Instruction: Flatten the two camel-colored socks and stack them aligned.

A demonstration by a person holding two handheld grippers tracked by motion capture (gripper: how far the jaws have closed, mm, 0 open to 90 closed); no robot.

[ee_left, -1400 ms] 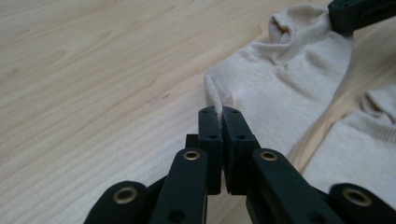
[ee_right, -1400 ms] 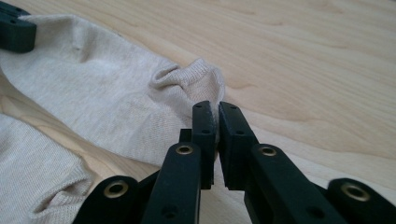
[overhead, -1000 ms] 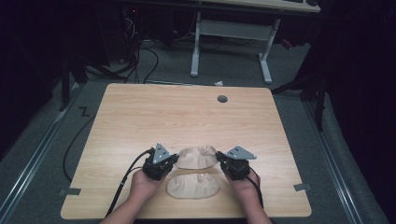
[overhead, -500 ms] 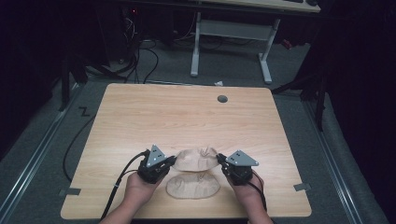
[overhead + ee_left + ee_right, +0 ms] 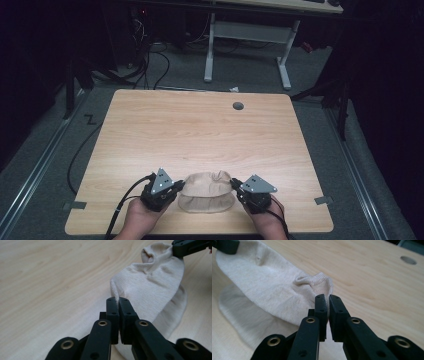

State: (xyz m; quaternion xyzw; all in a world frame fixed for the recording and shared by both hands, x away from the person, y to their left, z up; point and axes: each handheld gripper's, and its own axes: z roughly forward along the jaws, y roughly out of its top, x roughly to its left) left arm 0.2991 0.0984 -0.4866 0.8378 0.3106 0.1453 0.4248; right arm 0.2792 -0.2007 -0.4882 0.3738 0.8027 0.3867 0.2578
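Dark floor with loose black cables (image 5: 150, 65) and the white legs of a second desk (image 5: 247, 50) lie beyond your work surface, a pale wooden table (image 5: 200, 130) with a small grey round cap (image 5: 238, 105) near its far edge. At the table's near left corner you can see a short strip of grey tape (image 5: 74, 205).

Your left gripper (image 5: 172, 189) sits near the front edge, a little left of centre, with your hand behind it and its black cable going back toward you. Its two black jaws are pressed together on the left edge of the beige knitted cloth (image 5: 207, 192); in the left gripper view (image 5: 117, 302) the fabric rises thinly out from between the tips, so nothing of a gap is left there.

Between your two grippers lies that cloth (it looks like a soft knit piece in two layers). Its upper layer is lifted and stretched from one gripper to the other, and the lower layer rests flat on the table below it.

Your right gripper (image 5: 237, 188) holds the opposite edge. In the right gripper view (image 5: 327, 301) its jaws stand almost together, with a folded, ribbed bit of the cloth pinched between the tips. Further right, near the table's edge, is another strip of grey tape (image 5: 324, 200).
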